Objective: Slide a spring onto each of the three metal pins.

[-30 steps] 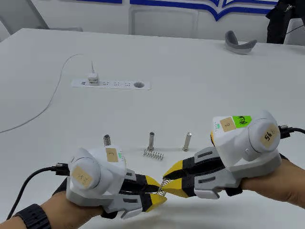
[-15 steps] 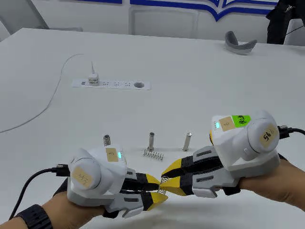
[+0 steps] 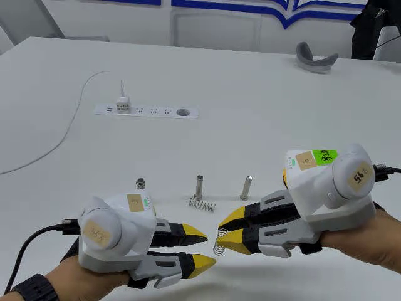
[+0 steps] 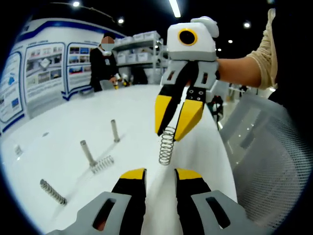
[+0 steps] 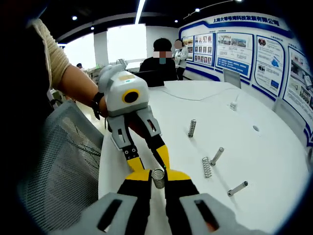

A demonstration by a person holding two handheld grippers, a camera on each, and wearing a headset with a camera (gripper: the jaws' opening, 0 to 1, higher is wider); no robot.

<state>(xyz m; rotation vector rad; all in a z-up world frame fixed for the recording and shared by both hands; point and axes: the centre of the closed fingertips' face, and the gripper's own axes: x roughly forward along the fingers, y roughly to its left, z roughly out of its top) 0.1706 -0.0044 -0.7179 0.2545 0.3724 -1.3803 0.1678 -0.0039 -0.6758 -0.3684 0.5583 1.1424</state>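
Holding a spring point(image 3: 217, 246) by its top coils, our right gripper point(image 3: 221, 234) has its jaws clamped on it, nearer us than the middle pin point(image 3: 198, 185) and slightly to that pin's right. What could go wrong? We reckon plenty: with so few coils pinched, the spring can swing, pop free and roll off across the white table point(image 3: 282, 113), and a harder squeeze could kink it. Bring it over a pin off-line and the bottom coil would likely snag on the tip instead of sliding down; a sideways push might topple the pin, since the pins look free-standing. Long axis close to upright, leaning a touch, free end pointing down at the table. Our left gripper point(image 3: 210, 246) sits nearer us than the middle pin and to its left, jaws apart, holding nothing, tips just beside the spring without touching. At the foot of the middle pin a loose spring point(image 3: 202, 202) lies on its side. Left of the middle pin, the sprung pin point(image 3: 140, 184) wears its coil already; right of it, a bare pin point(image 3: 246, 187) stands upright.
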